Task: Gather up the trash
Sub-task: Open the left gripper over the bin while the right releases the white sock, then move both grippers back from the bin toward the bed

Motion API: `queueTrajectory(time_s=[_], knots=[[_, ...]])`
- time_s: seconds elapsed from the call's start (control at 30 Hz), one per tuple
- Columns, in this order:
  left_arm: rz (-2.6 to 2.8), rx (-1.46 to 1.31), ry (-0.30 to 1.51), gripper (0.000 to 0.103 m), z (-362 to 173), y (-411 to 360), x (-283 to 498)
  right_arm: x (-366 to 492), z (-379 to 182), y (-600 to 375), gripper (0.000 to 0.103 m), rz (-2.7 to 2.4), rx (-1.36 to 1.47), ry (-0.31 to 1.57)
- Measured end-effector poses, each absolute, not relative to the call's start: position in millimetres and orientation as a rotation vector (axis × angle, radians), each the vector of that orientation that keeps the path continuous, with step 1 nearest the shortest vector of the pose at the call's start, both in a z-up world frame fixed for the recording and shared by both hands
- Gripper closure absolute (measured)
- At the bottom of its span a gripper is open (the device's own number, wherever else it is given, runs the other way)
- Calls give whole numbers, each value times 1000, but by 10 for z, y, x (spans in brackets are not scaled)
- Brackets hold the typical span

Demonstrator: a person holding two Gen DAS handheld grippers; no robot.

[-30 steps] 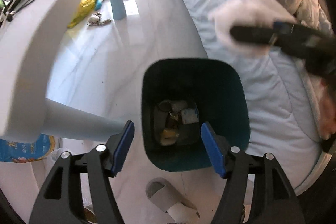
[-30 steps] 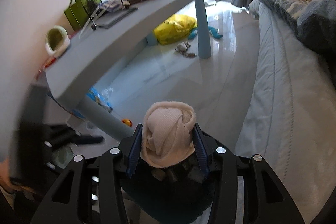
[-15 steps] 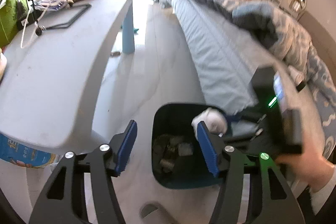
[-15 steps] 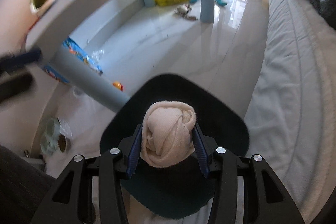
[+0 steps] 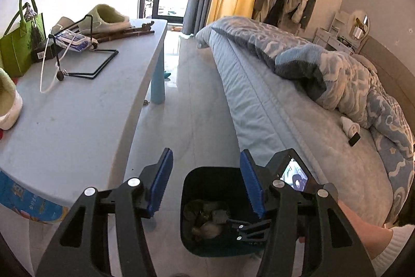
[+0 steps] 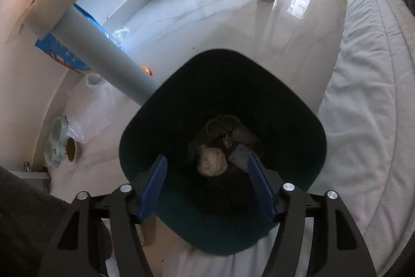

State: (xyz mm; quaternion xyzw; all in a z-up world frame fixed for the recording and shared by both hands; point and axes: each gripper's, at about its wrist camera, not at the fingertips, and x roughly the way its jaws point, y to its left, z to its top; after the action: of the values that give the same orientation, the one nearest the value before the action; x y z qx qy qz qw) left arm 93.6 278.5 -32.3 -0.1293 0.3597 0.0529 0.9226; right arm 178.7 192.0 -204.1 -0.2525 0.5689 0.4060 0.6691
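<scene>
Wad dropped, next scrap lay out on the bed

Rolled beige wad (image 6: 212,164) lay at the bottom of the dark bin (image 6: 306,121), straight below the right gripper (image 6: 206,188), on top of the litter already there. The right jaws had just been opening and stood spread, with nothing pressed between the blue pads; the wad showed in the gap between them only because it lay far beneath, free of both. The bin stood on the floor in the lane between the bed (image 6: 368,100) and the near end of the worktop (image 5: 77,126), beside the worktop's leg.

The left gripper (image 5: 205,183) was held higher and looked out over the room, its jaws partly apart and, having just been closing a little, gripping nothing. From its view the bin sat low between the pads, with the right gripper reaching in from the bed side.

What the coming move seemed to turn on was a small white roll (image 5: 348,124) on the bed, close against the edge of the rumpled blanket (image 5: 337,74) and touching or just beside a small dark object (image 5: 354,139). It lay ahead and to the right of the left jaws, well apart from the bin. The right hand, already on the bed side, looked the nearer to it, though whether the roll was trash could not be told.
</scene>
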Motion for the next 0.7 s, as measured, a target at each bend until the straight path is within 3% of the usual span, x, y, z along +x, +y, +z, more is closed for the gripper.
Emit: queueTrajectory(time_s=[0.7], knots=[[106,-214,610,47,77,2322,1093,2066,-1112,1323,37,960,-362,1024]])
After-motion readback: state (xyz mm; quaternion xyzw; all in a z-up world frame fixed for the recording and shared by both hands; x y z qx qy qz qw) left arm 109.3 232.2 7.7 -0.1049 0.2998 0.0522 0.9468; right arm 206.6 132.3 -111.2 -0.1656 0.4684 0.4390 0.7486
